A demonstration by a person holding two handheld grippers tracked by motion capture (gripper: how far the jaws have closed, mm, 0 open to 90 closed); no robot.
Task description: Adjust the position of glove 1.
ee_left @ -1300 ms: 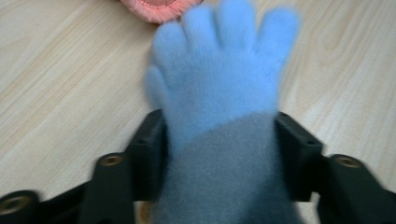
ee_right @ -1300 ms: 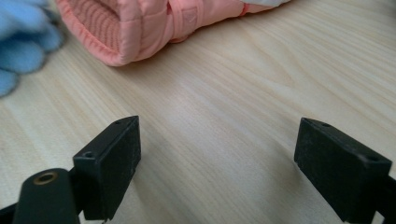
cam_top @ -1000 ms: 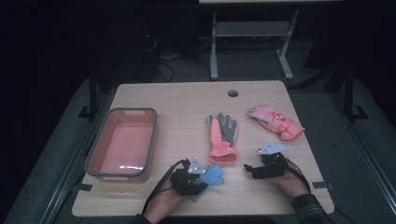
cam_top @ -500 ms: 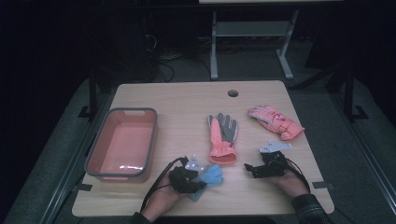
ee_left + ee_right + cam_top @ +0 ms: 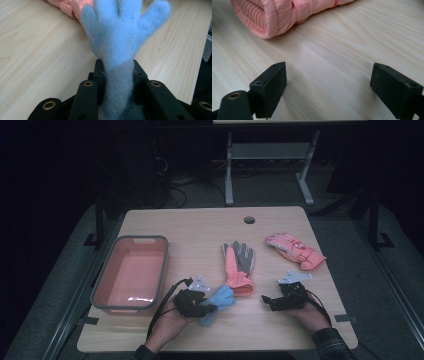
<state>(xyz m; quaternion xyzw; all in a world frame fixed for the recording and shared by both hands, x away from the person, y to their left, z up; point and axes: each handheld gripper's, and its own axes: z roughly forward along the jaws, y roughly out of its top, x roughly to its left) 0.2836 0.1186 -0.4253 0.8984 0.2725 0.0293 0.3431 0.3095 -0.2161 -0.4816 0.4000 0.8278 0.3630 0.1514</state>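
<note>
Gloves being cleared: the left gripper (image 5: 207, 309) pinches a fuzzy blue glove (image 5: 122, 32) by its cuff, just right of the empty pink bin (image 5: 102, 287), while the right gripper (image 5: 329, 87) rests spread, an orange-grey glove (image 5: 238, 265) and pink ski glove (image 5: 287, 12) ahead, untouched.

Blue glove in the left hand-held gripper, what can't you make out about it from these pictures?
- Blue glove cuff: left gripper view, hidden between the shut black jaws.
- Its fingertips: same view, cut off by the top edge.
- Its underside: high view, small and dim, partly covered by the left hand-held gripper.
</note>
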